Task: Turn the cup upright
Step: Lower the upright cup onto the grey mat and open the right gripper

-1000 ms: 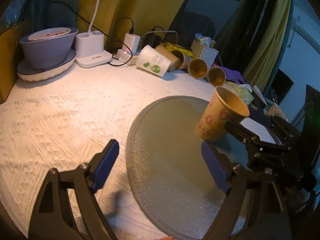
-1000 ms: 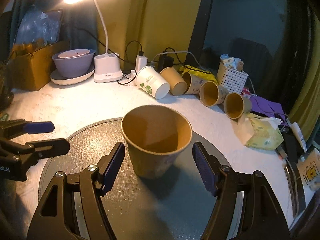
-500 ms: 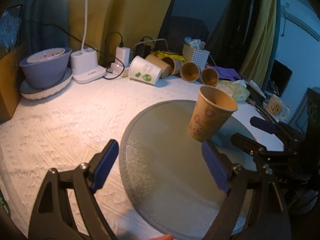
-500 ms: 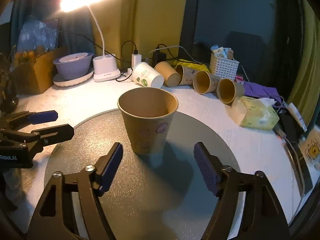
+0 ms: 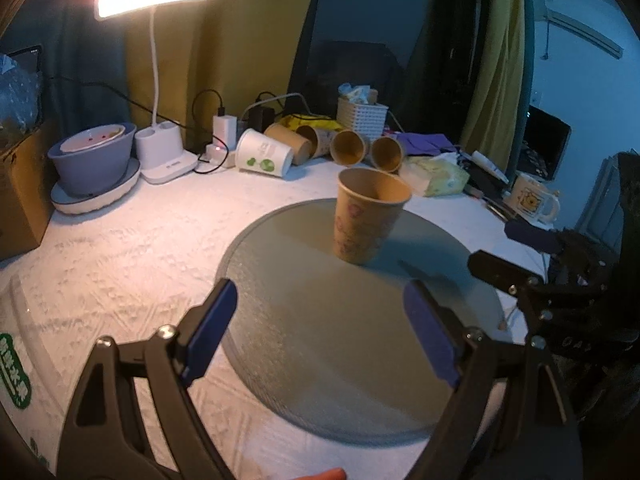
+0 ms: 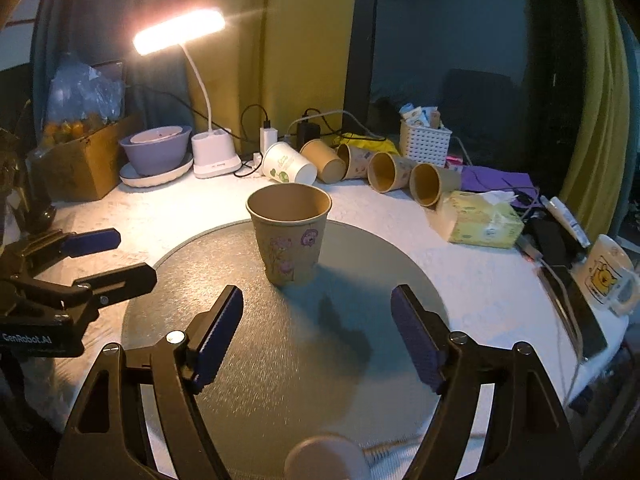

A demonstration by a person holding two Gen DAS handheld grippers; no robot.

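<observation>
a: status of the cup?
b: the cup (image 6: 289, 238) stands upright, mouth up, on the round mat (image 6: 280, 380), toward the mat's far side. in the right wrist view it sits at centre frame; in the left wrist view the cup (image 5: 368, 216) is right of centre. nothing touches it.

a: status of the right gripper?
b: the right gripper (image 6: 316, 340) is at the bottom of its own view, its fingers (image 6: 218, 336) spread wide and holding nothing. the cup is beyond the tips, apart from them. in the left wrist view the right gripper (image 5: 516, 252) shows at the right edge, near the mat's rim.

a: status of the left gripper?
b: the left gripper (image 5: 320, 336) has its fingers (image 5: 212, 330) wide apart and empty, over the near part of the mat. in the right wrist view it (image 6: 104, 256) appears at the left edge, beside the mat.

a: other items on the surface (image 5: 120, 248)?
b: a lit lamp (image 6: 180, 32) at upper left; a row of cups on their sides (image 6: 360, 164) along the back; a white basket (image 6: 425, 142) behind them; a bowl (image 6: 156, 148) at left; a tissue pack (image 6: 480, 222) and a mug (image 6: 606, 280) at right.
</observation>
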